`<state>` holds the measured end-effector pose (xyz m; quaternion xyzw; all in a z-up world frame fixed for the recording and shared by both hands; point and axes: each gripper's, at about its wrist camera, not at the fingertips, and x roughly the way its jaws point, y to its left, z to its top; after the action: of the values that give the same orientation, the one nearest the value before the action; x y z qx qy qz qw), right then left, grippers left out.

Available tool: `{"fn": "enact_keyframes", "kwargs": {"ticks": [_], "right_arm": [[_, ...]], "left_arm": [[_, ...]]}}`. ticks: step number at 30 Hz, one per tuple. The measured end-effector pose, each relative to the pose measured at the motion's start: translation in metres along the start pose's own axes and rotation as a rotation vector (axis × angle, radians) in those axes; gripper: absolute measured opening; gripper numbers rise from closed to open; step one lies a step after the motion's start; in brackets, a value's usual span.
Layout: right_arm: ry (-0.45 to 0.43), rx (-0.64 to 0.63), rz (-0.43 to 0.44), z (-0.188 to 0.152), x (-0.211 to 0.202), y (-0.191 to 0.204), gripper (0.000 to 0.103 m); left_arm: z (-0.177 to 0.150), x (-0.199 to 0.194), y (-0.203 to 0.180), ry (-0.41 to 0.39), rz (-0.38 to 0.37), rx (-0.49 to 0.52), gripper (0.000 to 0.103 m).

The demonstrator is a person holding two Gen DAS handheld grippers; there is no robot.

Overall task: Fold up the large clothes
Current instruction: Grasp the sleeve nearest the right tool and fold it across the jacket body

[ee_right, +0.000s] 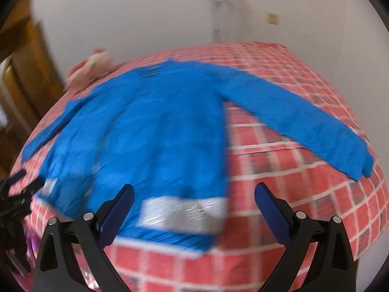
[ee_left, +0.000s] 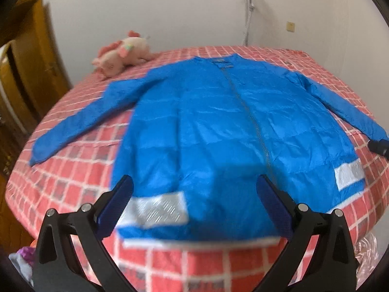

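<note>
**Bed mostly covered; open strips along the near edge and sides**

The blue jacket (ee_left: 218, 126) lies flat across the bed (ee_left: 73, 170), sleeves spread toward both sides, offering nothing tall to block a pass above it. Bare cover shows between each sleeve and the body, and along the near edge. A plush toy (ee_left: 121, 56) sits at the far left corner, beside the wall (ee_left: 145, 4). A wooden door (ee_left: 31, 56) stands left of the bed.

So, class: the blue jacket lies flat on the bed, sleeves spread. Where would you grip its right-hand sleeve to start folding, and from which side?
Grip the sleeve at its cuff, coming from the outer side: it is a free, flat end of the blue jacket on the bed. The right gripper is open.
</note>
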<state>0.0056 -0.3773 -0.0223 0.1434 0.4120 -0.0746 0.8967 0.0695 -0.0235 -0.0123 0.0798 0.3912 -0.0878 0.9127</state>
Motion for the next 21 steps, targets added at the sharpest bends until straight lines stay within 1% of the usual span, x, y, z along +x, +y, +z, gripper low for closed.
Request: {"fn": "enact_keyframes", "kwargs": {"ticks": [3, 5, 6, 8, 11, 13, 14, 15, 17, 19, 21], "right_arm": [[0.033, 0.158, -0.015, 0.018, 0.008, -0.064, 0.099], [0.057, 0.254, -0.050, 0.027, 0.012, -0.105, 0.099], [0.068, 0.310, -0.080, 0.032, 0.012, -0.131, 0.099], [0.081, 0.399, -0.136, 0.038, 0.011, -0.178, 0.099], [0.101, 0.506, -0.221, 0.039, 0.011, -0.235, 0.099], [0.118, 0.544, -0.253, 0.036, 0.014, -0.261, 0.099], [0.126, 0.551, -0.255, 0.034, 0.017, -0.270, 0.099], [0.146, 0.566, -0.245, 0.032, 0.022, -0.281, 0.099], [0.177, 0.580, -0.196, 0.029, 0.034, -0.295, 0.099], [0.195, 0.600, -0.175, 0.029, 0.048, -0.305, 0.095], [0.188, 0.611, -0.191, 0.030, 0.052, -0.308, 0.087]], "left_arm": [[0.019, 0.025, 0.000, 0.028, -0.038, -0.037, 0.100], [0.031, 0.040, 0.002, 0.022, -0.086, -0.085, 0.100], [0.038, 0.048, 0.004, 0.024, -0.109, -0.112, 0.100], [0.051, 0.060, 0.001, 0.039, -0.114, -0.123, 0.100], [0.069, 0.073, -0.009, 0.048, -0.076, -0.080, 0.100], [0.080, 0.083, -0.015, 0.056, -0.075, -0.068, 0.100], [0.087, 0.089, -0.017, 0.061, -0.075, -0.065, 0.100], [0.092, 0.092, -0.018, 0.063, -0.076, -0.063, 0.100], [0.101, 0.102, -0.021, 0.062, -0.066, -0.059, 0.100], [0.107, 0.111, -0.023, 0.066, -0.069, -0.060, 0.100], [0.110, 0.118, -0.024, 0.075, -0.075, -0.067, 0.100]]}}
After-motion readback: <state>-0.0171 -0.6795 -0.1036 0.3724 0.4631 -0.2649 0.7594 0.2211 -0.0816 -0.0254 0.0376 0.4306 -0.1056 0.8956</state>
